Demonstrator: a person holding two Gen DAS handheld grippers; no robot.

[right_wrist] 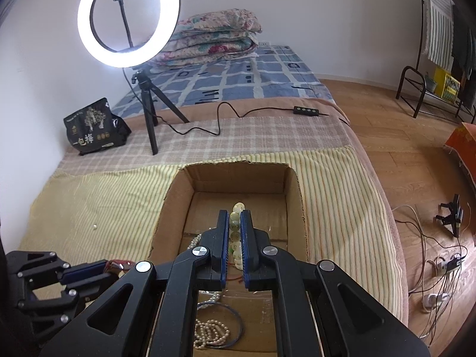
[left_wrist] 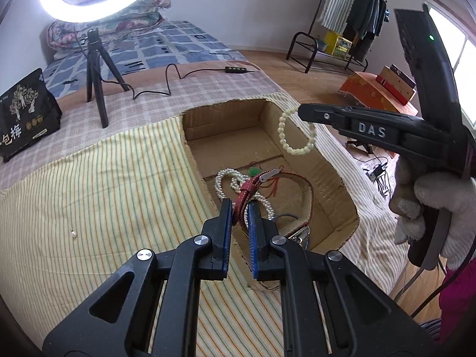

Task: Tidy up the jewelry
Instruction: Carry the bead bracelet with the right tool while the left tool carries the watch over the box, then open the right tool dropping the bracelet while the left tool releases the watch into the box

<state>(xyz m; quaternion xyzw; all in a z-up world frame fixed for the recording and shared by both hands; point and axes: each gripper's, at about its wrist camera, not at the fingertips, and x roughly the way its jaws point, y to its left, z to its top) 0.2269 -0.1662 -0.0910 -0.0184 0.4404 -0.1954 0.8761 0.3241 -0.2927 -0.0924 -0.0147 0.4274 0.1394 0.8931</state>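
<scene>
Holding both tools over the open cardboard box (left_wrist: 324, 160) on the bed, we have something pinched in each one. Our left gripper (left_wrist: 240, 208) is clamped on a red braided strap (left_wrist: 244, 196), whose metal-tipped end (left_wrist: 269, 175) sticks up past the blue pads while the rest loops down into the box. Our right gripper (right_wrist: 235, 226) is closed on a pale green bead bracelet (left_wrist: 293, 132) (in the left wrist view it hangs as a full ring from the fingertips, above the box's far half). From the right wrist view the same beads (right_wrist: 236, 232) line up between the pads. On the box floor lie a white pearl strand (left_wrist: 229, 181), a second heap of pearls (right_wrist: 209, 334) and a thin blue-grey bangle (right_wrist: 238, 324). A single loose pearl (left_wrist: 72, 233) sits on the striped cloth (left_wrist: 104, 184), well apart from the box. A ring light (right_wrist: 128, 19) on its tripod stands further back on the bed.
</scene>
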